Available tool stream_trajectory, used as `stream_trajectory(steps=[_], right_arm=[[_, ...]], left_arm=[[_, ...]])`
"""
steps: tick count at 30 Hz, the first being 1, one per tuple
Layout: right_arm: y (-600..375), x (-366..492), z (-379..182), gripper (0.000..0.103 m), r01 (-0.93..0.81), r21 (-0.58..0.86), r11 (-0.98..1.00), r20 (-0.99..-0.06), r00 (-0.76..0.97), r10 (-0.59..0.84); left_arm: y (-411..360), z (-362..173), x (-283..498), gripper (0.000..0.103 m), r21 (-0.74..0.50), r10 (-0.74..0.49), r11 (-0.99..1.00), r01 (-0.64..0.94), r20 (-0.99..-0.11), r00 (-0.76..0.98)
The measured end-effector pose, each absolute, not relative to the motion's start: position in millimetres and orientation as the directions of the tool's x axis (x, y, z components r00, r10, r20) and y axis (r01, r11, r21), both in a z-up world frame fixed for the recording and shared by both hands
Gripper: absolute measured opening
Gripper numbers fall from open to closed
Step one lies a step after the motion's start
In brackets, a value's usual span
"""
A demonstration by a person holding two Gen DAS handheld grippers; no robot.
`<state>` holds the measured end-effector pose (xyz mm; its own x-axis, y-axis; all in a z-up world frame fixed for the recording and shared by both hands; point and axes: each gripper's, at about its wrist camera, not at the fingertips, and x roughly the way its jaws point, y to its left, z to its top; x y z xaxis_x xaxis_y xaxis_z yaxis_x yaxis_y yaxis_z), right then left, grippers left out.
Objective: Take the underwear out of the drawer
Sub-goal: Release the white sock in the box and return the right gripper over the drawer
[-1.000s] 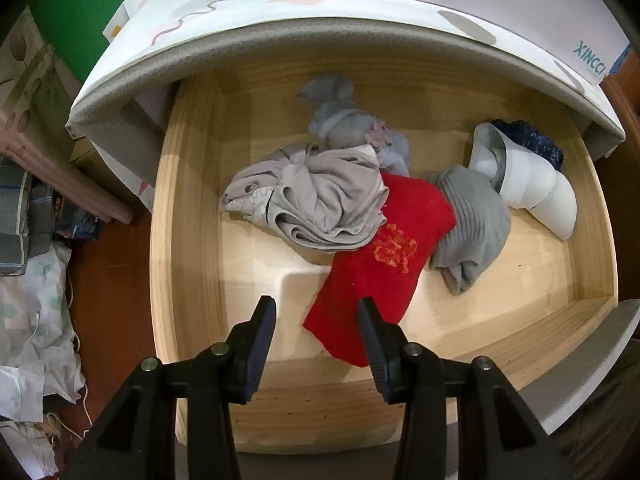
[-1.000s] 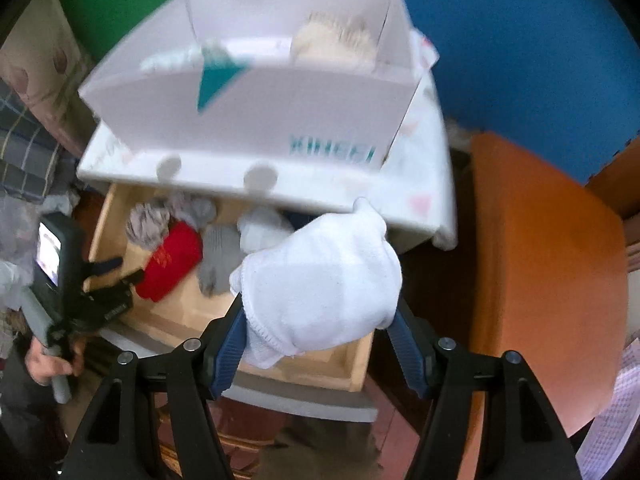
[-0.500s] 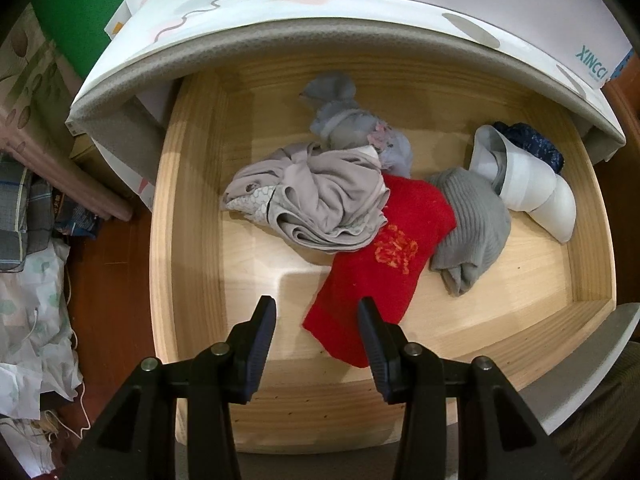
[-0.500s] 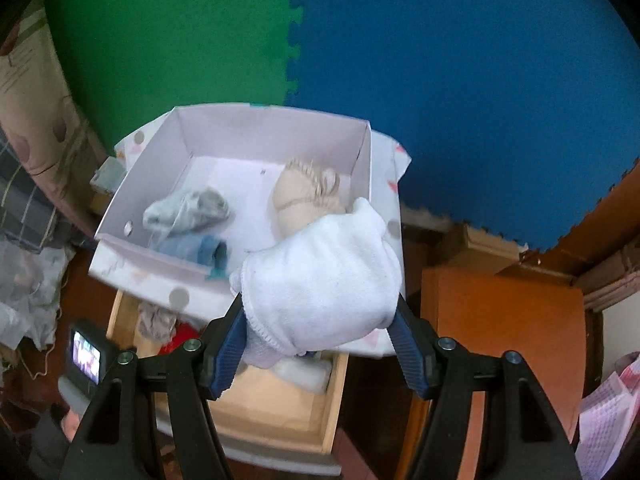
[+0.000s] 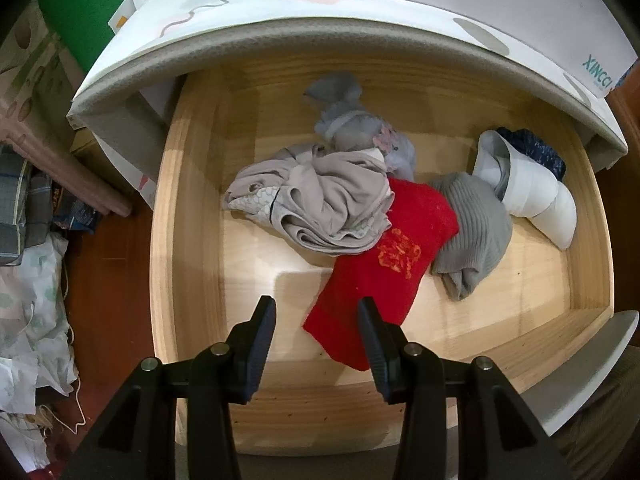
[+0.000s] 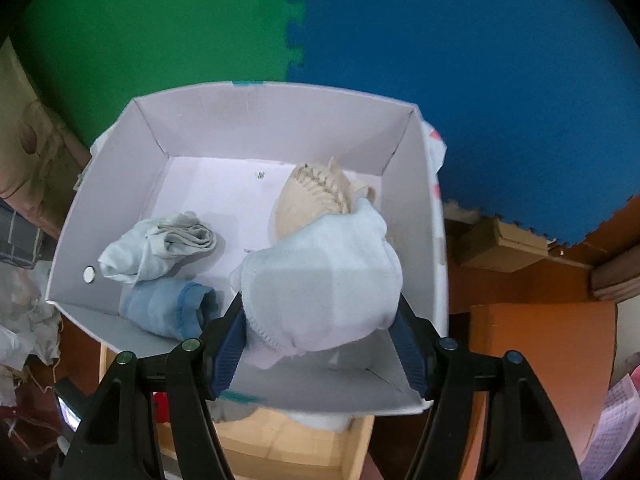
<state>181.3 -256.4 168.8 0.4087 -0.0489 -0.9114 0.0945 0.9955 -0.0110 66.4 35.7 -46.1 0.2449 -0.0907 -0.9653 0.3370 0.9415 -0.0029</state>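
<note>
Wooden drawer (image 5: 192, 240): beige garment (image 5: 320, 200), red cloth (image 5: 384, 264), grey sock (image 5: 476, 232), white socks (image 5: 532, 196), all ahead of the open claw.

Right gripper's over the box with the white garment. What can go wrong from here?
1. The white garment sits between the right gripper's jaws, which have just been opening; it hangs near the box's right wall and may drape over the rim rather than land inside.
2. It may land on the beige item, piling up in that corner.
3. In the drawer, the red cloth overlaps its neighbours, so the open left gripper may drag several.
</note>
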Motion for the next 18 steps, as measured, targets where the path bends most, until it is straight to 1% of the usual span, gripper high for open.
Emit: stream_trajectory(steps=[2, 3, 7, 10, 12, 18], right_arm=[[-256, 186, 159, 0.067, 0.09, 0.003, 0.996, -0.92, 0.39, -0.033], [-256, 188, 155, 0.069, 0.089, 0.006, 0.996, -0.925, 0.379, -0.028], [-257, 187, 146, 0.071, 0.089, 0.015, 0.996, -0.932, 0.361, -0.018], [-259, 178, 156, 0.074, 0.087, 0.039, 0.996, -0.92, 0.393, 0.002], [-261, 170, 168, 0.077, 0.085, 0.034, 0.996, -0.91, 0.414, -0.005], [-256, 121, 192, 0.077, 0.011, 0.025, 1.0, -0.887, 0.461, 0.017]], left_arm=[[35, -47, 66, 0.043, -0.003, -0.091, 0.94, 0.341, -0.966, 0.243], [34, -47, 66, 0.043, -0.003, -0.091, 0.94, 0.341, -0.966, 0.242], [34, -47, 67, 0.044, -0.003, -0.089, 0.941, 0.338, -0.967, 0.238], [32, -49, 67, 0.043, 0.003, -0.083, 0.941, 0.34, -0.967, 0.239], [31, -50, 67, 0.043, 0.007, -0.08, 0.94, 0.342, -0.968, 0.238], [30, -50, 67, 0.043, 0.008, -0.08, 0.938, 0.347, -0.968, 0.237]])
